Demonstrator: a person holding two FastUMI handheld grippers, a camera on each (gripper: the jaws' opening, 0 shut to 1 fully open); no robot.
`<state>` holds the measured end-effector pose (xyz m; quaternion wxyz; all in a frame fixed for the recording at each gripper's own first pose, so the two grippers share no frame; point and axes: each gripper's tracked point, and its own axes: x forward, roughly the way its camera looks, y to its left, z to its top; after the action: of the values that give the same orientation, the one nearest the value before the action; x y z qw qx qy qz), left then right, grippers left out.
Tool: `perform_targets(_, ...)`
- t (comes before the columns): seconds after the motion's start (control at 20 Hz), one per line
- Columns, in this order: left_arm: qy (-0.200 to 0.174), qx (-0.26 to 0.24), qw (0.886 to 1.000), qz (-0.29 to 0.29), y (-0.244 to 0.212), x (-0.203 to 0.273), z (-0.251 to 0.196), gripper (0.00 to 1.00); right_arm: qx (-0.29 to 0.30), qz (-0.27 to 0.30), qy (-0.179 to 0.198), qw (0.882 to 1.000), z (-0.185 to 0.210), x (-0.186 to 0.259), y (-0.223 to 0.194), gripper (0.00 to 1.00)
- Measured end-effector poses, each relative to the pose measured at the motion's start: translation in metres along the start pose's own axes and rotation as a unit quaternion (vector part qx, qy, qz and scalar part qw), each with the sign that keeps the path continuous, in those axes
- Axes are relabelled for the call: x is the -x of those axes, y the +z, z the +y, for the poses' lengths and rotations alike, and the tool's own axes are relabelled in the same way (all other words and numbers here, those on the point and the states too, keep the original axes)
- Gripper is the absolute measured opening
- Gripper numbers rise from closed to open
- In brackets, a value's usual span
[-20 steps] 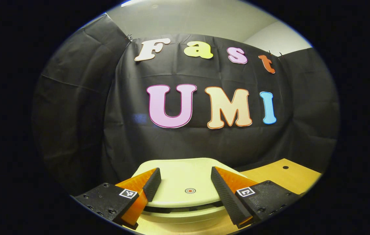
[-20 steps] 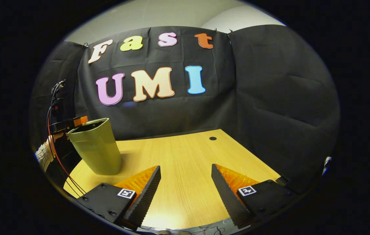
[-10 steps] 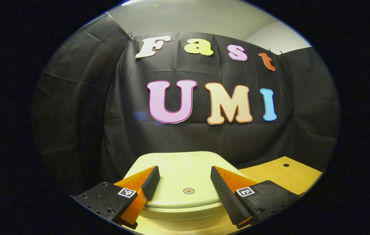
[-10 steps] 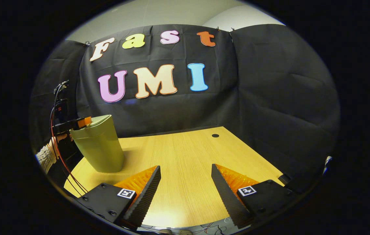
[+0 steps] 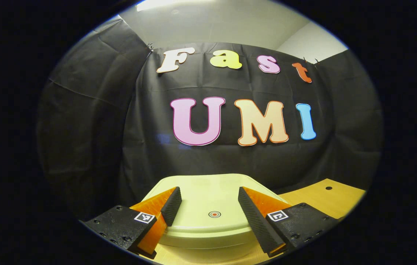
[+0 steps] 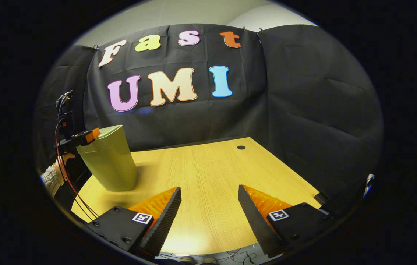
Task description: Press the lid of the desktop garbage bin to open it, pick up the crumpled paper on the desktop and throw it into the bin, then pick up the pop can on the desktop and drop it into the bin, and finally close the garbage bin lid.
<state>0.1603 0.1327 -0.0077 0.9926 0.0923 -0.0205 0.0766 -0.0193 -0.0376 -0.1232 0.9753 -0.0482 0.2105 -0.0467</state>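
The pale wooden worktop (image 6: 208, 176) spreads ahead of my right gripper (image 6: 208, 206), whose fingers stand wide apart over bare wood and hold nothing. Off to their left stands the tall, tapered pale-green plastic garbage bin (image 6: 109, 163), with my left gripper (image 6: 83, 138) reaching in at its top edge. In the left gripper view, the bin's flat pale-green lid (image 5: 208, 195) lies just beyond and between the spread fingers (image 5: 171, 206), which grip nothing; a small round red-ringed mark (image 5: 214, 214) sits on the lid between them.

I judge the step in hand to be the closing of the lid, which looks down and level. To do it well I would press straight down near that mark, evenly, and lift off without dragging the bin.

Whether the lid has latched I cannot tell, nor whether the fingers touch it. The bin's inside is hidden, so the crumpled paper and pop can are presumably within.
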Motion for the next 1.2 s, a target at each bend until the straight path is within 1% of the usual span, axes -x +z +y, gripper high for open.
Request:
perform_targets(0.15,-0.001,0.008,1.0,-0.003,-0.002,0.001,-0.001,0.95,-0.002,0.008,0.004,1.0,0.003,-0.002,-0.007,0.98)
perform_targets(0.2,-0.002,-0.002,1.0,-0.003,0.0,0.001,-0.001,0.95,-0.002,0.011,0.006,1.0,0.004,-0.003,-0.008,0.98)
perform_targets(0.25,0.0,0.001,1.0,0.001,-0.006,0.001,0.001,0.95,-0.001,0.013,0.007,1.0,0.006,-0.005,-0.01,0.98)
perform_targets(0.35,0.0,0.0,1.0,0.002,-0.005,0.002,0.0,0.95,0.001,0.013,0.011,1.0,0.009,-0.006,-0.009,0.98)
perform_targets(0.45,-0.001,0.008,1.0,-0.011,0.003,0.001,0.002,0.95,0.001,0.009,0.013,1.0,0.011,-0.007,-0.006,0.98)
perform_targets(0.5,0.004,0.007,1.0,-0.009,0.004,0.002,0.003,0.94,0.0,0.006,0.014,1.0,0.011,-0.008,-0.002,0.98)
perform_targets(0.55,0.018,0.003,1.0,-0.008,0.001,0.001,0.009,0.94,-0.002,0.001,0.016,1.0,0.012,-0.008,0.002,0.98)
perform_targets(0.6,0.026,0.003,1.0,-0.01,0.005,0.002,0.014,0.99,-0.004,-0.004,0.018,1.0,0.014,-0.009,0.007,0.98)
perform_targets(0.65,0.03,0.007,0.999,-0.018,0.014,0.007,0.014,0.92,-0.005,-0.01,0.02,1.0,0.014,-0.011,0.01,0.98)
perform_targets(0.7,0.03,0.014,0.999,-0.025,0.025,0.011,0.014,0.91,-0.006,-0.015,0.021,1.0,0.015,-0.012,0.016,0.98)
perform_targets(0.8,0.021,0.016,0.999,-0.029,0.045,0.019,0.008,0.9,-0.007,-0.026,0.027,0.999,0.019,-0.015,0.027,0.98)
perform_targets(0.85,0.017,0.016,0.999,-0.028,0.053,0.023,0.004,0.94,-0.007,-0.033,0.032,0.999,0.023,-0.016,0.033,0.98)
perform_targets(0.9,0.013,0.016,0.999,-0.029,0.062,0.031,0.0,0.89,-0.006,-0.043,0.037,0.998,0.026,-0.017,0.043,0.98)
perform_targets(1.05,-0.006,0.011,0.999,-0.035,0.081,0.059,-0.02,0.92,-0.005,-0.072,0.051,0.996,0.034,-0.019,0.066,0.98)
perform_targets(1.1,-0.012,0.007,0.999,-0.036,0.084,0.069,-0.028,0.89,-0.004,-0.081,0.056,0.995,0.037,-0.017,0.072,0.98)
perform_targets(1.15,-0.019,0.008,0.999,-0.035,0.087,0.077,-0.035,0.89,-0.002,-0.086,0.061,0.994,0.04,-0.017,0.076,0.98)
perform_targets(1.2,-0.028,0.015,0.999,-0.034,0.088,0.089,-0.044,0.92,0.0,-0.089,0.064,0.994,0.043,-0.018,0.079,0.98)
